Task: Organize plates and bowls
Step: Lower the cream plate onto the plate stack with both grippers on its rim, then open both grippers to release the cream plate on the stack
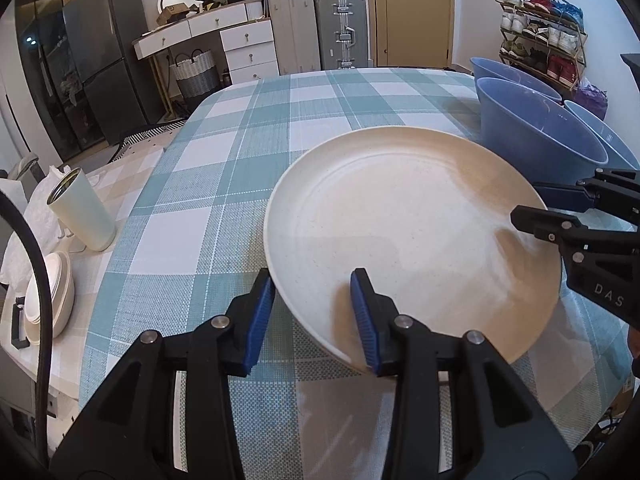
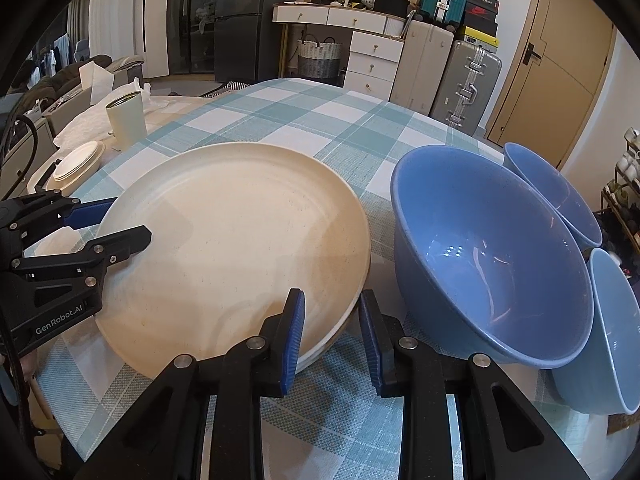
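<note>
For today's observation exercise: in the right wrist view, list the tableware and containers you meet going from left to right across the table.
Stack of small cream dishes → pale green cup → large cream plate → big blue bowl → light blue bowl at the right edge.

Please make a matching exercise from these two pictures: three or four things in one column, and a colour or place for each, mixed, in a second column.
Things:
1. large plate
2. nearest bowl
3. tall cup
4. stack of small dishes

Descriptions:
A. blue, right of the plate
B. cream, gripped at its rim by both tongs
C. pale green, upright
D. off-white, just in front of the cup

Pairs: 1-B, 2-A, 3-C, 4-D
</note>
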`<state>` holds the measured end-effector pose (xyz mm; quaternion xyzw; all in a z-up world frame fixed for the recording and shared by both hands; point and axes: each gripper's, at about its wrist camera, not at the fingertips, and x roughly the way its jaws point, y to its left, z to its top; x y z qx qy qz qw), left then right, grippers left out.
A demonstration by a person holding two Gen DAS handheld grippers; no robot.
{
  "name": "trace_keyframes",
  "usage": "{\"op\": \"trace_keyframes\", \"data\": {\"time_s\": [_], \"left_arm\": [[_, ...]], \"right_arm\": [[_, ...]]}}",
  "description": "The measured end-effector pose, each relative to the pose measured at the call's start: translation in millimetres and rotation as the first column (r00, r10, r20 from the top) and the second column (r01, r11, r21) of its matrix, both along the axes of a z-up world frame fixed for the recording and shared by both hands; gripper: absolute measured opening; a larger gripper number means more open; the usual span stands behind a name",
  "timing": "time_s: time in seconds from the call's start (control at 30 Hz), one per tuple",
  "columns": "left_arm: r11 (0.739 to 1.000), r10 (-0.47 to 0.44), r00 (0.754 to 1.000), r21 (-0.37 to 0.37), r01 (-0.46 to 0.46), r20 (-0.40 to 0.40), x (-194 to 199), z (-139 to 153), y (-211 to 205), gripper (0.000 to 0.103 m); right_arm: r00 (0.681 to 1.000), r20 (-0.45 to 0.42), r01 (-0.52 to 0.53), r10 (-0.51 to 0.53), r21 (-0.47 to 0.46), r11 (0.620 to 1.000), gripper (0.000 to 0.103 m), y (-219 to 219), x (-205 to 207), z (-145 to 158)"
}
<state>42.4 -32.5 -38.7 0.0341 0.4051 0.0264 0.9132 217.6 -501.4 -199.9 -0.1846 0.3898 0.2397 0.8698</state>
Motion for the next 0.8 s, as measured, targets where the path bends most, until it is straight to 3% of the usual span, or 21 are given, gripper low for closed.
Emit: {"op": "trace_keyframes", "data": {"time_s": [0.23, 0.33, 0.4, 0.47, 0.6, 0.8], "left_arm": [[1.000, -0.012, 1.000, -0.016, 0.012, -0.007, 1, 0, 1, 0.042], [0.999, -0.021, 1.000, -0.042, 0.021, -0.016, 0, 1, 2, 0.051], [0.998, -0.021, 1.000, -0.053, 0.020, -0.014, -1, 4, 3, 0.062], [0.998, -0.017, 1.000, -0.062, 0.017, -0.002, -4, 8, 6, 0.076], [0.995, -0.013, 1.000, -0.099, 0.013, -0.004, -6, 16, 13, 0.077], [0.979, -0.009, 1.000, -0.202, 0.009, 0.003, -10, 27, 24, 0.083]], "right_arm": [[1.000, -0.005, -0.008, 0.008, 0.003, 1.000, 0.031, -1, -1, 1], [1.000, -0.006, -0.021, 0.021, 0.012, 1.000, 0.042, -1, -3, 3], [1.000, 0.000, -0.029, 0.029, 0.015, 0.999, 0.052, -1, -5, 5], [0.999, 0.001, -0.034, 0.034, 0.022, 0.999, 0.055, -1, -7, 7], [0.999, -0.005, -0.044, 0.044, 0.041, 0.998, 0.076, -2, -9, 11], [0.998, -0.004, -0.058, 0.058, 0.066, 0.996, 0.089, -3, -16, 22]]}}
